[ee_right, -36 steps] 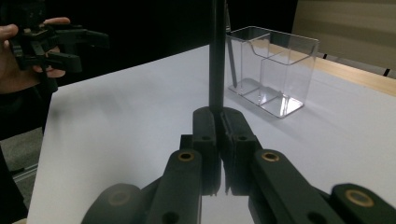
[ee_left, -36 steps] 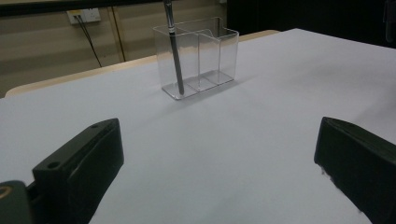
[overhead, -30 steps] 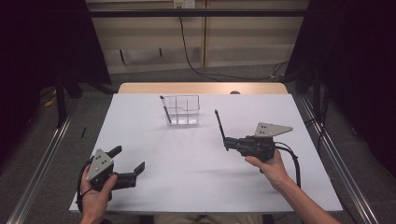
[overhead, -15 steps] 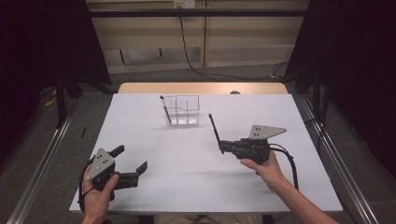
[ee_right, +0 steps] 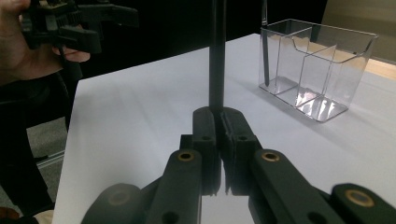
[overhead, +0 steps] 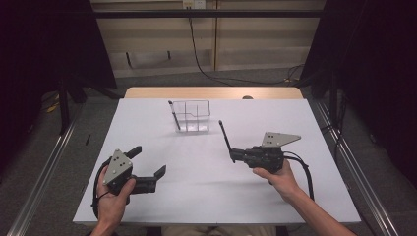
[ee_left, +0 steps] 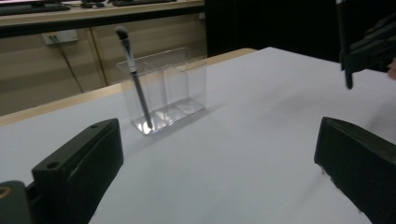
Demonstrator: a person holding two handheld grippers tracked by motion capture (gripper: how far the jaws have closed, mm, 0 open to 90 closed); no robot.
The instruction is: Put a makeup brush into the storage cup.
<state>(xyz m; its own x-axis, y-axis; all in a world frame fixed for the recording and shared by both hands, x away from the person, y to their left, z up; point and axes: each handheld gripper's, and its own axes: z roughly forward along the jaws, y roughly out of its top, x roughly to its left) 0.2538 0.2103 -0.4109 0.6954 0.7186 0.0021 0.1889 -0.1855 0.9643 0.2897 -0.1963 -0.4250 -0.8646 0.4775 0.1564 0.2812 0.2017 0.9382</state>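
At the near left of the white table, the left gripper sits in the person's hand with its jaws spread wide and nothing between them, pointing toward the middle of the table. Farther back, near the centre, stands the clear organizer, a divided box with one makeup brush already leaning in its left compartment, bristles up. To the right, the right gripper has its jaws pressed together on the lower end of a second dark brush, which rises tilted toward the far left; its tip is probably bristled, though it is too small to tell.

The step in hand looks like carrying this second brush to the organizer, and it is well short of it yet. The next move calls for bringing the brush over an empty compartment, lowering its end past the rim, then releasing, without knocking the light box or the standing brush.
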